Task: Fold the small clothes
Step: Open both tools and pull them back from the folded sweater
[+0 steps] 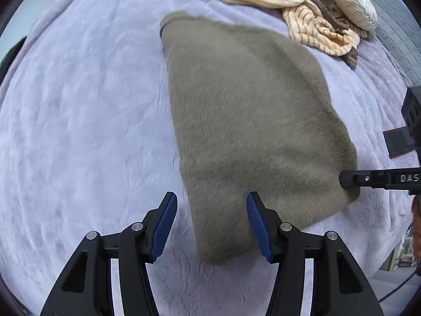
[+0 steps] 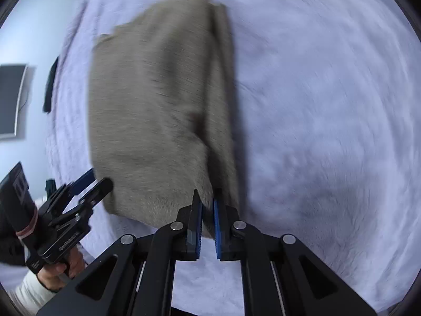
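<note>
A taupe fleece garment [image 1: 244, 110] lies folded on the lavender blanket [image 1: 79, 105]. My left gripper [image 1: 211, 205] hangs open just above its near corner, with the cloth's edge between the blue pads [image 1: 164, 223] and no pad pressing on it. In the right wrist view the same garment [image 2: 152, 100] shows a folded-over layer along its right side. There my right gripper [image 2: 208, 200] is shut on the garment's near edge. In the left wrist view the right gripper [image 1: 350, 179] comes in from the right at the garment's corner. The left gripper [image 2: 96, 180] shows open at the garment's left corner.
A cream striped garment [image 1: 302, 8] and a quilted pillow [image 1: 350, 0] lie heaped at the far right of the bed. A dark red-edged object [image 1: 397, 142] sits at the right. A person's hand [image 2: 65, 266] in a white sleeve holds the left gripper. A dark screen [image 2: 11, 100] hangs on the wall.
</note>
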Demonstrator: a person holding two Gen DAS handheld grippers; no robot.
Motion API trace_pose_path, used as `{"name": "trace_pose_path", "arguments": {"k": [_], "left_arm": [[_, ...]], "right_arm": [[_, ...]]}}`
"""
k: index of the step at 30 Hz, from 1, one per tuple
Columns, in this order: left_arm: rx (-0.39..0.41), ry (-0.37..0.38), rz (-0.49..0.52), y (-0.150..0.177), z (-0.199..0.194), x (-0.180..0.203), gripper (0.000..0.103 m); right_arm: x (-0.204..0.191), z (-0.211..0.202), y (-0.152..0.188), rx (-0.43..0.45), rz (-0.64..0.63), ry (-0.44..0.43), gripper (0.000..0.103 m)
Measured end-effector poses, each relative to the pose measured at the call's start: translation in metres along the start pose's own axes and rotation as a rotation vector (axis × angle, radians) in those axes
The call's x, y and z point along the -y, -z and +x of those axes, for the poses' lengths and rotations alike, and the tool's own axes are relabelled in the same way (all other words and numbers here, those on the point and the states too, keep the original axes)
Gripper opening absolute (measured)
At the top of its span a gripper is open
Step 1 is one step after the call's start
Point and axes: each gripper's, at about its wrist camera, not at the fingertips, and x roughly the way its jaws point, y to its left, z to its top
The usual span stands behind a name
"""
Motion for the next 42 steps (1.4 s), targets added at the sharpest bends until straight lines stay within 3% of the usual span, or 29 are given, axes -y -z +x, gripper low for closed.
{"name": "trace_pose_path", "arguments": {"k": [5,16,17,18,19,23,30,35,37,39,40,41,42], "left_arm": [[-0.024,0.002,-0.017,0.009,-0.001,0.001,0.057],[-0.017,-0.045,-0.05,0.009,-0.015,-0.002,0.057],[-0.014,-0.052,-0.052,0.009,-0.015,-0.003,0.061],[-0.013,-0.064,-0.055,0.009,-0.016,-0.003,0.075],[-0.008,-0.075,-0.058,0.008,-0.017,-0.004,0.081],[-0.008,-0.081,-0.076,0.006,-0.017,-0.008,0.083],[-0.034,-0.063,-0.097,-0.003,-0.011,-0.015,0.083],[-0.038,-0.06,-0.106,-0.01,-0.009,-0.024,0.083],[-0.039,-0.039,-0.117,-0.014,-0.008,-0.029,0.083],[-0.037,-0.018,-0.125,-0.017,-0.007,-0.033,0.083],[-0.035,-0.011,-0.126,-0.018,-0.007,-0.035,0.084],[-0.036,-0.01,-0.126,-0.019,-0.005,-0.037,0.096],[-0.038,-0.022,-0.125,-0.021,-0.004,-0.037,0.102]], "right_arm": [[0.021,0.012,0.013,0.01,0.086,-0.058,0.007],[0.0,-0.01,0.019,0.028,0.039,-0.022,0.011],[-0.003,-0.012,0.015,0.029,0.036,-0.02,0.012],[-0.001,-0.015,0.014,0.03,0.032,-0.016,0.012],[-0.002,-0.017,0.014,0.032,0.028,-0.009,0.013],[-0.007,-0.022,0.01,0.033,0.009,0.009,0.015],[-0.003,-0.028,0.003,0.039,-0.005,0.034,0.05],[-0.007,-0.029,-0.006,0.057,-0.05,0.03,0.056],[-0.011,-0.029,-0.014,0.068,-0.067,0.023,0.067],[-0.012,-0.031,-0.021,0.083,-0.079,0.007,0.072],[-0.012,-0.032,-0.024,0.089,-0.081,-0.001,0.074],[-0.012,-0.033,-0.027,0.095,-0.082,-0.011,0.074],[-0.012,-0.033,-0.03,0.101,-0.082,-0.022,0.076]]}}
